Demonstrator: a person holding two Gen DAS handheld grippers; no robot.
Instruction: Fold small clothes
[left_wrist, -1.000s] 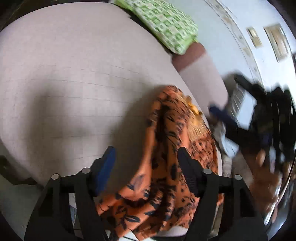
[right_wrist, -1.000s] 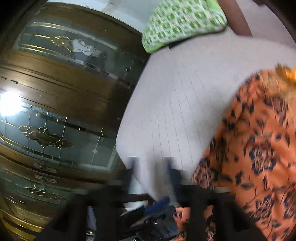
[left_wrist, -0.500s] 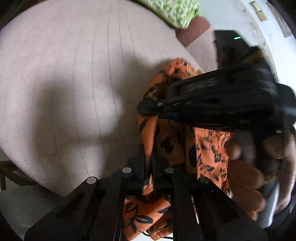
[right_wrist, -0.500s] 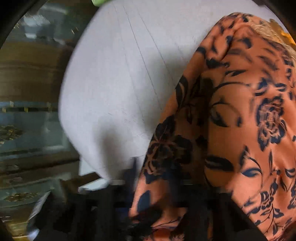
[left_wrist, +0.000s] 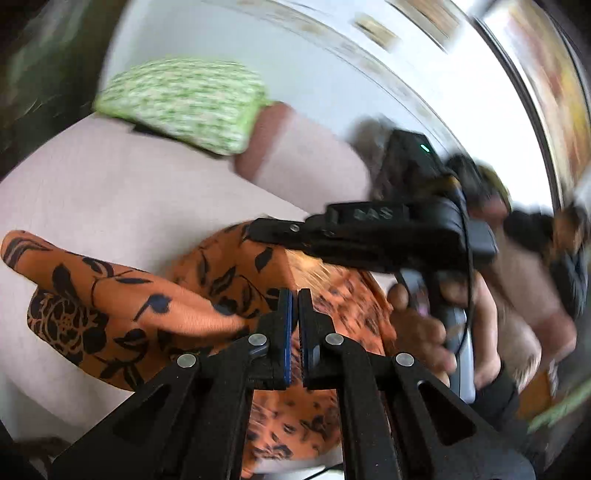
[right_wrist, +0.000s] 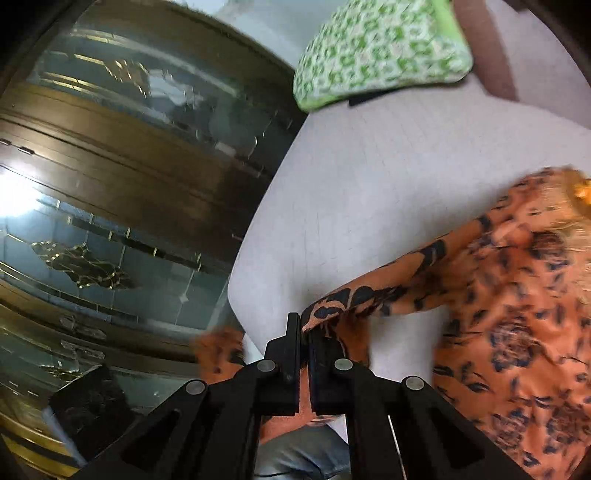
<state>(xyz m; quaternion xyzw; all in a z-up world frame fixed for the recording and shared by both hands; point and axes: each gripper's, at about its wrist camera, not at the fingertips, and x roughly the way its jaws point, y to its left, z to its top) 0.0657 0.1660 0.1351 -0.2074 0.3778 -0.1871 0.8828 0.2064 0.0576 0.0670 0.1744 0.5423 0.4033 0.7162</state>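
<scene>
Orange floral garment lifted off the pale cushion

The orange garment with its dark blue-black flower and leaf print is bunched and partly raised over the pale grey seat cushion, near its front edge. One narrow part stretches taut, another juts leftward. A yellowish fringed patch shows on its upper side.

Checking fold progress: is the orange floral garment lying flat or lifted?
Lifted. The orange floral garment stretches taut from the shut right hand-held gripper and drapes above the pale cushion, not spread flat.
</scene>
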